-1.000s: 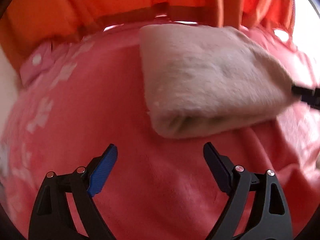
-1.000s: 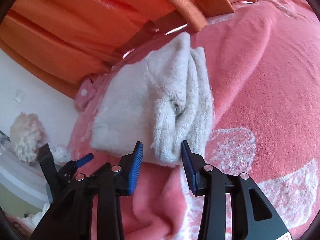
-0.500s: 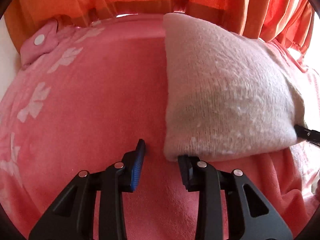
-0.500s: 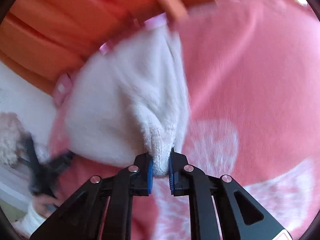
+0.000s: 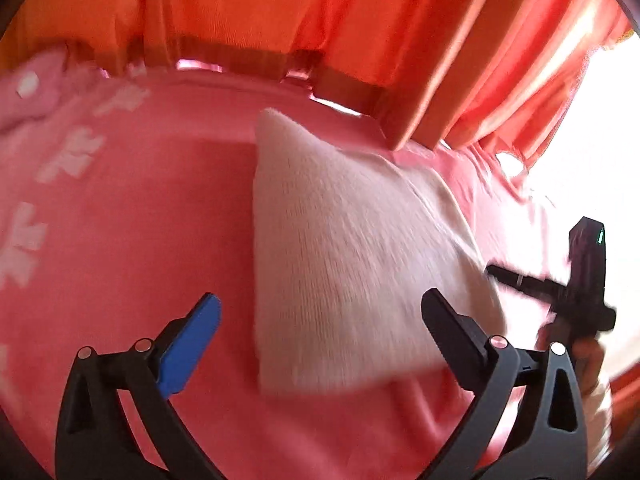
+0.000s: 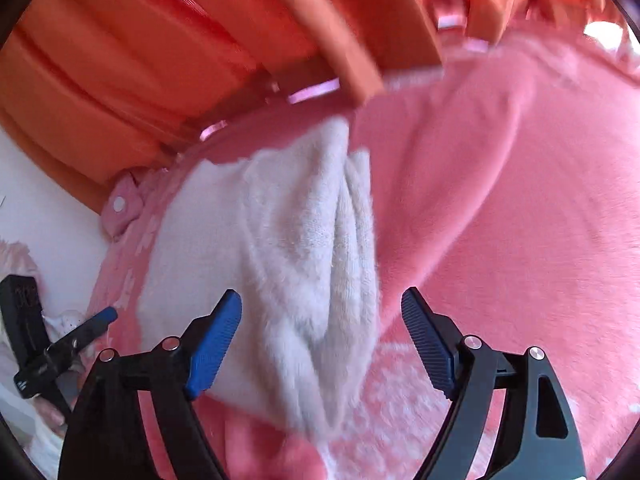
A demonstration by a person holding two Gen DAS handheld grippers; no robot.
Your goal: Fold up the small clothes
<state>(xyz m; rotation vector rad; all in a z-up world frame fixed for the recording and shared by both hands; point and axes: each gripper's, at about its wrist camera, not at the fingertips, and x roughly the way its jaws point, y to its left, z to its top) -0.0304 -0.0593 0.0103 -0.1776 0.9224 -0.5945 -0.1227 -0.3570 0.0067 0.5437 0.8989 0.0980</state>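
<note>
Left claw (image 5: pixel 320 320) stands wide open, holding nothing, its fingers straddling the near edge of the folded white knit garment (image 5: pixel 344 264); right claw (image 6: pixel 322 320) likewise spread wide and empty, bunched end of the garment between its fingers. Garment lies folded on the pink blanket (image 5: pixel 132 216) with white flower print. Beyond hang orange curtains (image 5: pixel 280 12).

A pink blanket (image 5: pixel 132 216) with pale flower shapes covers the whole surface. Along the blanket's far edge hang orange curtains (image 5: pixel 280 12), and bright light shows at their right end. At the blanket's far left corner sits a pink tab with a white snap (image 6: pixel 119 204); a white wall (image 6: pixel 44 204) lies beyond that corner.
</note>
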